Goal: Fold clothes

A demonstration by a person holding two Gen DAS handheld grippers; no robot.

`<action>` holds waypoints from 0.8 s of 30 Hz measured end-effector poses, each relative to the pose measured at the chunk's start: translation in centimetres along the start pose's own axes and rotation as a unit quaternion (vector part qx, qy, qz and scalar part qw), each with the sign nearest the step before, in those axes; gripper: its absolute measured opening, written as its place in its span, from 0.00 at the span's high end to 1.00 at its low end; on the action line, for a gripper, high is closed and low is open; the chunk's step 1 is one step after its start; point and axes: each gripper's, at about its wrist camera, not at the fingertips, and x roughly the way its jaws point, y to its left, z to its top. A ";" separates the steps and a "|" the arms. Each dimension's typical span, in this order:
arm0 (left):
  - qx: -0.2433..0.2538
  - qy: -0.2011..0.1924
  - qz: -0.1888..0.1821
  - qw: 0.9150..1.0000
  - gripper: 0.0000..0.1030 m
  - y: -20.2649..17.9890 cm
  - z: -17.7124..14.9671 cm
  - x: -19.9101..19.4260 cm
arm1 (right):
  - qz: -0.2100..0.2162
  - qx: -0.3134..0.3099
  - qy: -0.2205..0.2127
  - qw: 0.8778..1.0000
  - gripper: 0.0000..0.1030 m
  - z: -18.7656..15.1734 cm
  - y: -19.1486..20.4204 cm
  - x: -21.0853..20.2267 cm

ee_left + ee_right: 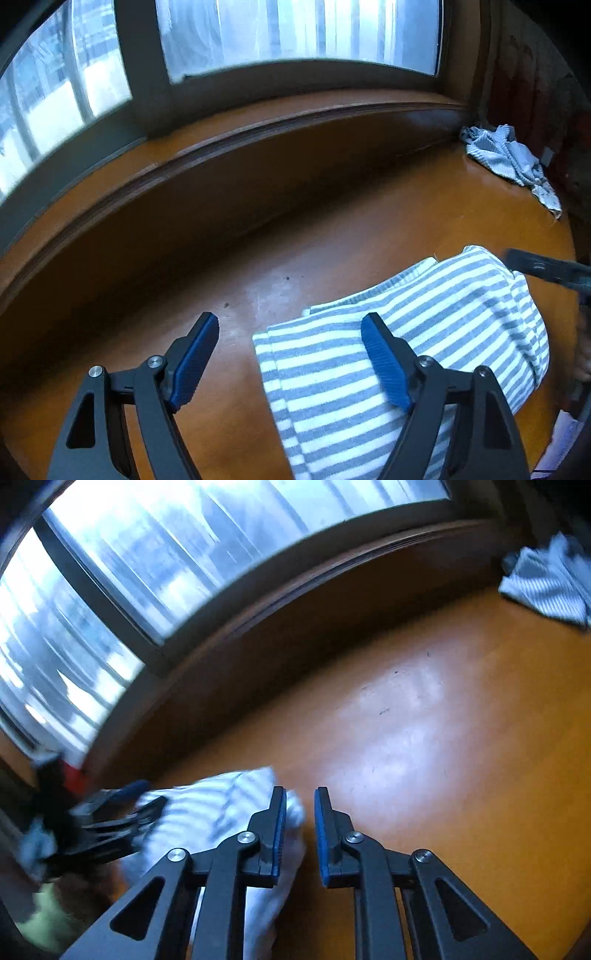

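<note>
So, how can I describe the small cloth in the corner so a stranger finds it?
Follow the window to the far right corner of the orange wooden surface. The crumpled pale blue-grey ribbed cloth lies there, apart from the bigger folded garment with broad grey-white stripes.

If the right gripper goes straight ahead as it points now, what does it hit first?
Probably nothing soon: ahead of the right gripper lies bare wooden floor, then the wall under the window. The striped garment sits to its left. Depth is unclear.
</note>
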 end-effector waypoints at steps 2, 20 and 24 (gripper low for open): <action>-0.003 -0.004 -0.006 1.000 0.25 -0.5 -0.7 -1.1 | 0.011 0.022 0.001 1.000 0.65 -0.6 -0.8 -1.3; 0.010 0.021 0.022 0.999 0.17 -2.0 -3.5 -0.5 | -0.102 -0.032 -0.037 0.994 1.00 -0.9 -2.0 -5.2; 0.011 0.023 0.022 0.999 0.16 -1.9 -3.4 -0.3 | -0.022 0.004 -0.018 1.000 0.92 -0.3 -2.4 -4.8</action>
